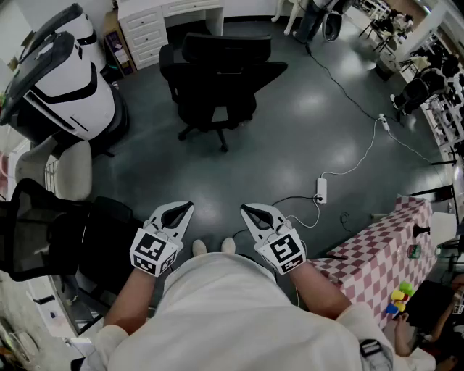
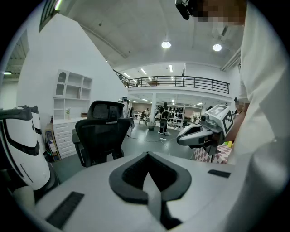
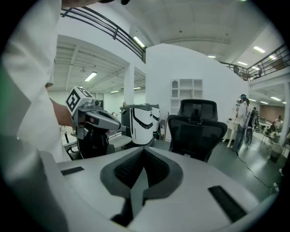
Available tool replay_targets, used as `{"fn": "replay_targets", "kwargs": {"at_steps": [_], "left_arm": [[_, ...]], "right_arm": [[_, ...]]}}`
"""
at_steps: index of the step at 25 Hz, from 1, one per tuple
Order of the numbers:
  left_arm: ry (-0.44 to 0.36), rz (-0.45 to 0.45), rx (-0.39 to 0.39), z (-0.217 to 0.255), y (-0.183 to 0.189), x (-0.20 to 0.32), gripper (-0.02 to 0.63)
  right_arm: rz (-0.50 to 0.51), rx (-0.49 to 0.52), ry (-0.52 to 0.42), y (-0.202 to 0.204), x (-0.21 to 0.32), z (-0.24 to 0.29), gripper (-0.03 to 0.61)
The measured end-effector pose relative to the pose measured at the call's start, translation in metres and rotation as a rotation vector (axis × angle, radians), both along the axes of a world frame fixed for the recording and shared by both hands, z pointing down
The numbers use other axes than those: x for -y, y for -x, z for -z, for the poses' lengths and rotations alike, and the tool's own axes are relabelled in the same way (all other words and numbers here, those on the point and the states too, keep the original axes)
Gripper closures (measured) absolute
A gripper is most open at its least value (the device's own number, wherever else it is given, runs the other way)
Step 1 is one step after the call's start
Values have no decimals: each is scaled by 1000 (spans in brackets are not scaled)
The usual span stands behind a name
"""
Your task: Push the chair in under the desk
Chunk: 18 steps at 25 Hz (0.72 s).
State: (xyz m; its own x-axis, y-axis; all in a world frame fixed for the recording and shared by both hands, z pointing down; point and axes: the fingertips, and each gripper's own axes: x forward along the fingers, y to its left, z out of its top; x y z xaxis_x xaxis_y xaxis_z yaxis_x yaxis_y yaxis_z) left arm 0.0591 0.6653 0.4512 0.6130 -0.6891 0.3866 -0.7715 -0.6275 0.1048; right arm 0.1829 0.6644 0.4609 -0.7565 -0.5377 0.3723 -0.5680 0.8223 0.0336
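– Person's white shirt (image 1: 232, 311) fills the bottom edge of the head view. And the two tools?
– Just beyond it, the left gripper (image 1: 185, 209) and the right gripper (image 1: 248, 211) are held side by side over the grey floor (image 1: 290, 145). Both tilt a little downward, jaws clenched and empty.
– Where's the chair?
– That black chair (image 1: 217, 80) stands on open floor well ahead of both grippers, untouched. It is just short of the white counter (image 1: 190, 6), not tucked under it.

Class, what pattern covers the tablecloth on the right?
The tablecloth has pink-and-white checks, clearest in the head view.
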Motion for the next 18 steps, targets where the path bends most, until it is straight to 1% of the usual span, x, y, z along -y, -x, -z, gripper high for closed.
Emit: {"fn": "replay_targets", "kwargs": {"at_steps": [7, 11, 15, 16, 18], "left_arm": [[4, -8, 11, -1, -19, 3, 618], [6, -13, 21, -2, -27, 5, 618], [-9, 8, 35, -2, -32, 12, 616], [-13, 19, 34, -2, -33, 14, 600], [-15, 40, 37, -2, -33, 17, 554]], "right_arm": [[-5, 9, 4, -16, 9, -2, 575], [-28, 39, 34, -28, 17, -6, 575], [-37, 64, 36, -42, 28, -11, 574], [-33, 63, 32, -45, 31, -13, 574], [-27, 65, 30, -48, 37, -15, 541]]}}
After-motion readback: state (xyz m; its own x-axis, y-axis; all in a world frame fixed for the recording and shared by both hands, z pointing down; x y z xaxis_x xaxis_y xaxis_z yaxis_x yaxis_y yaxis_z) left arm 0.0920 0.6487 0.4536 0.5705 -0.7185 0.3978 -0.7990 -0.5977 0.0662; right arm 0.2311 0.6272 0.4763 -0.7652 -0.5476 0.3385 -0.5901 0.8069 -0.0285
